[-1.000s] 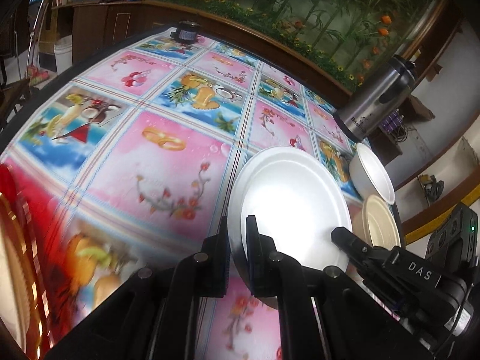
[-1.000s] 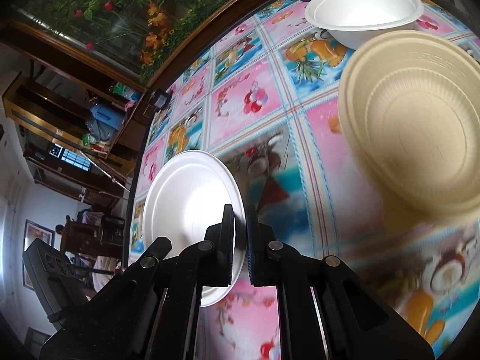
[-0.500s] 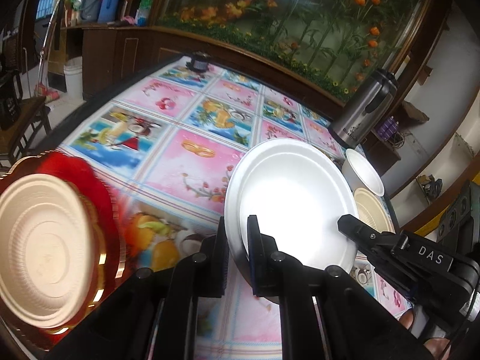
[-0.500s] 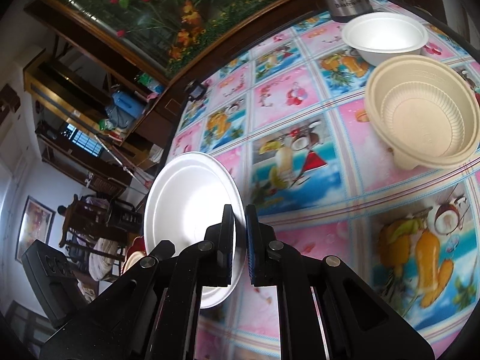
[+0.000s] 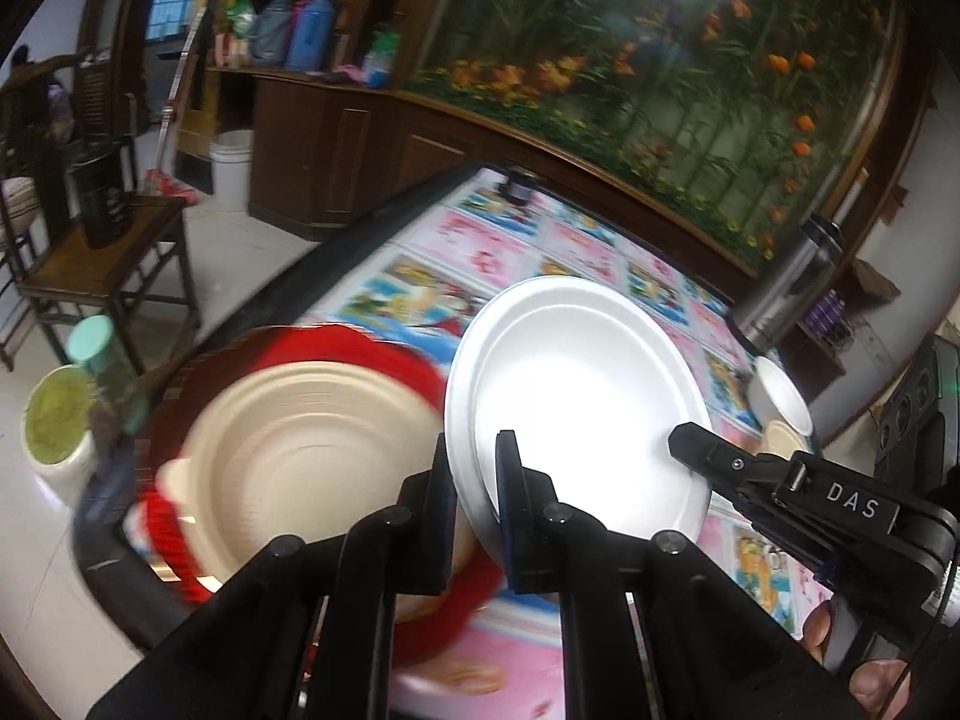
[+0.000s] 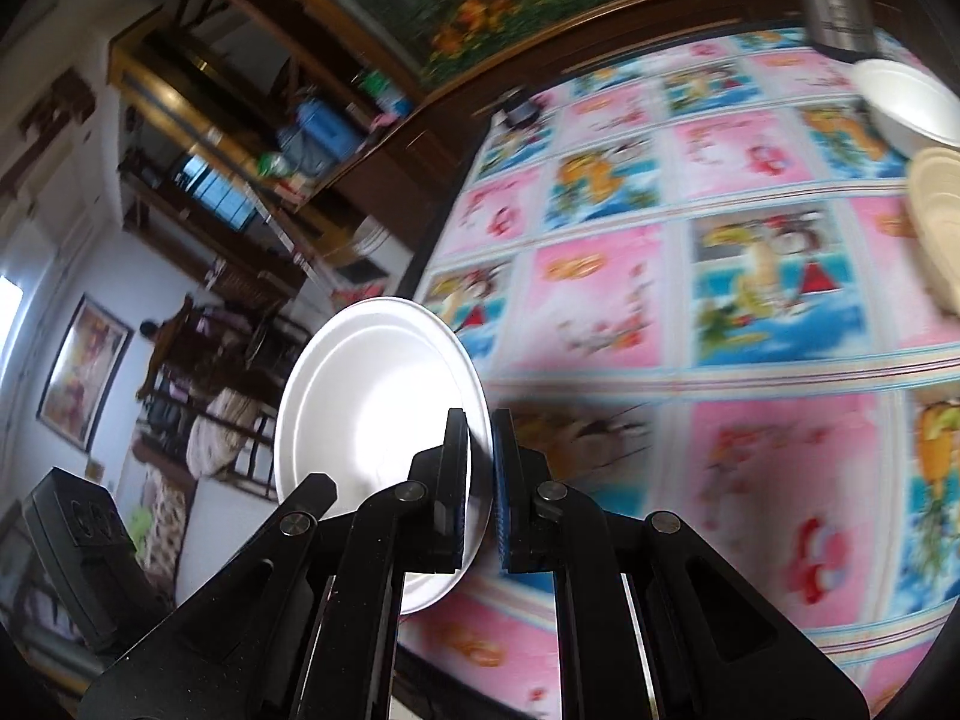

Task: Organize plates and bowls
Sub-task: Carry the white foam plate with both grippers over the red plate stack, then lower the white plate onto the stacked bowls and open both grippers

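Beige plate (image 5: 312, 456) in red tray (image 5: 414, 360); white plate (image 5: 576, 396) aloft.

Round white foam plate (image 5: 588, 396), shallow, clean, held tilted above the surface, pinched at two rim spots. Beige ribbed plastic bowl (image 5: 312, 468) sits upright inside a red gold-edged scalloped tray (image 5: 384, 354) at the surface's near-left edge, blurred, just left of and below the plate. Small white foam bowl (image 5: 780, 399) and second beige plastic bowl (image 5: 786, 441) stand side by side, upright, far right.
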Available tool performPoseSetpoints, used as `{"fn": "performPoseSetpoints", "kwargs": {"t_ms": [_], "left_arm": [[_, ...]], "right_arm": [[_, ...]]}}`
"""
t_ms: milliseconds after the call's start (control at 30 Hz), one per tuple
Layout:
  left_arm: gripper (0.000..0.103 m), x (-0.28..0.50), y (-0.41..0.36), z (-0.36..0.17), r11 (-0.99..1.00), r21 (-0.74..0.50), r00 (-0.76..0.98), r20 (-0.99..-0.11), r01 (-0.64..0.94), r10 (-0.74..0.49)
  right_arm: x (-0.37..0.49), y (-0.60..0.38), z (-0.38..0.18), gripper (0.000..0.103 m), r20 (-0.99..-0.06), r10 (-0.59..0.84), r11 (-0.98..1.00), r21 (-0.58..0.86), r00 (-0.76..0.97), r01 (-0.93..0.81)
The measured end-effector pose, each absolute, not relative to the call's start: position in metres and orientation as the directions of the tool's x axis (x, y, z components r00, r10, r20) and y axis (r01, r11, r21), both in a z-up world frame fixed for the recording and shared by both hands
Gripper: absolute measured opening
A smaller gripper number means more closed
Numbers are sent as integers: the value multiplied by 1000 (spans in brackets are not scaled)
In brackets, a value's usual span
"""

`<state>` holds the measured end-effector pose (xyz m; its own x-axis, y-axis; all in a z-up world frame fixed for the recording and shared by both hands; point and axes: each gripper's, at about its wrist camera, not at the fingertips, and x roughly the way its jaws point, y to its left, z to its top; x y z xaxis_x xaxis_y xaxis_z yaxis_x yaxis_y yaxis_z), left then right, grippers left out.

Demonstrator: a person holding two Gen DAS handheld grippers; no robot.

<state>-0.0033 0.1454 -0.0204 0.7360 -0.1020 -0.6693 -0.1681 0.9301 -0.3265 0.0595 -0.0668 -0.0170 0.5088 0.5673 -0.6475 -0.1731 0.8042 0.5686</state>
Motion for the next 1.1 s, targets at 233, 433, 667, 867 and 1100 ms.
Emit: {"fn": "performPoseSetpoints", "kwargs": {"t_ms": [233, 433, 667, 867, 1100], "left_arm": [[11, -24, 177, -19, 925, -300, 738, -674, -233, -33], [11, -19, 196, -37, 910, -308, 700, -714, -277, -29], [12, -18, 207, -52, 900, -313, 663, -748, -304, -36], [12, -17, 213, -57, 893, -313, 648, -761, -325, -31], [12, -19, 218, -60, 891, -296, 628, -778, -343, -17]], "right_arm": [[53, -12, -23, 8, -669, 595, 801, 538, 446, -263], [55, 12, -40, 8, -699, 585, 811, 518, 411, -272], [58, 23, -56, 8, -727, 569, 822, 505, 384, -263], [57, 32, -62, 8, -736, 564, 826, 494, 374, -272], [54, 38, -65, 8, -751, 556, 830, 475, 358, -292]]}}
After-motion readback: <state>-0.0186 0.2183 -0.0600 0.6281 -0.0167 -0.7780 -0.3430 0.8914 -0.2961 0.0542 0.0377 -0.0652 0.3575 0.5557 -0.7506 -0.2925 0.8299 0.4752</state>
